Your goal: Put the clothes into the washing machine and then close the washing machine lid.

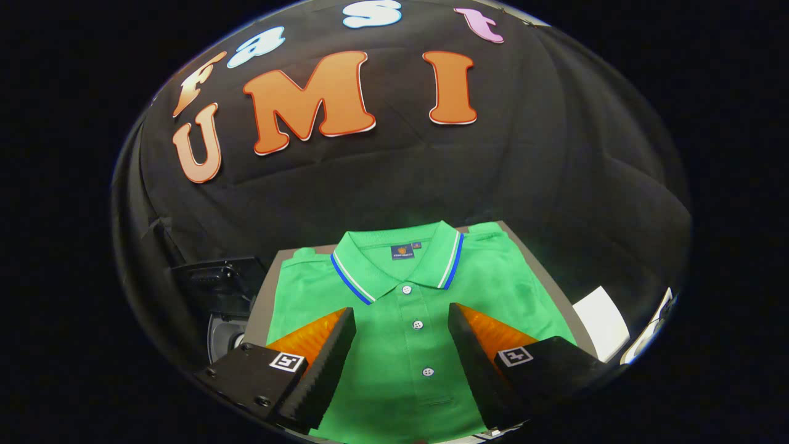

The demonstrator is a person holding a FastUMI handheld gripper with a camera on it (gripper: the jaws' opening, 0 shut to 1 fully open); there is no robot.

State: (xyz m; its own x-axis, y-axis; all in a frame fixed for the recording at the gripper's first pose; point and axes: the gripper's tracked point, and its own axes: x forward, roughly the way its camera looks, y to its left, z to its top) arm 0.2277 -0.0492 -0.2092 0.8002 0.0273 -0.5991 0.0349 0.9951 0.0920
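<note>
At about nine o'clock from our tongs [402, 320] we see a dark machine [212, 280], low down off the table's left edge; below it sits a round grey part [223, 338]. The view is dim there, so we cannot tell for sure that it is the washer, though it may be.

Next comes the table [259, 302], a grey slab of which we see only narrow strips around the shirt. The shirt [407, 351] is a green polo, folded flat with its front up, and it covers nearly all of the table. Its collar [394, 262], edged in white and blue stripes, lies at twelve o'clock from the tongs, toward the black cloth wall. A small dark label [402, 251] sits inside the neck. White buttons [418, 324] run down the placket in a line toward us.

Our tongs are spread wide. The left finger [327, 364] is over the shirt's left chest and the right finger [478, 364] over its right chest, with the placket and buttons in the gap between them. Nothing is gripped. Whether the tips touch the cloth or hover just above it, we cannot tell.

At about three o'clock, off the table's right edge, lies a white sheet [601, 320]. Just past it we see a thin pale edge [647, 336] of something we cannot make out.
</note>
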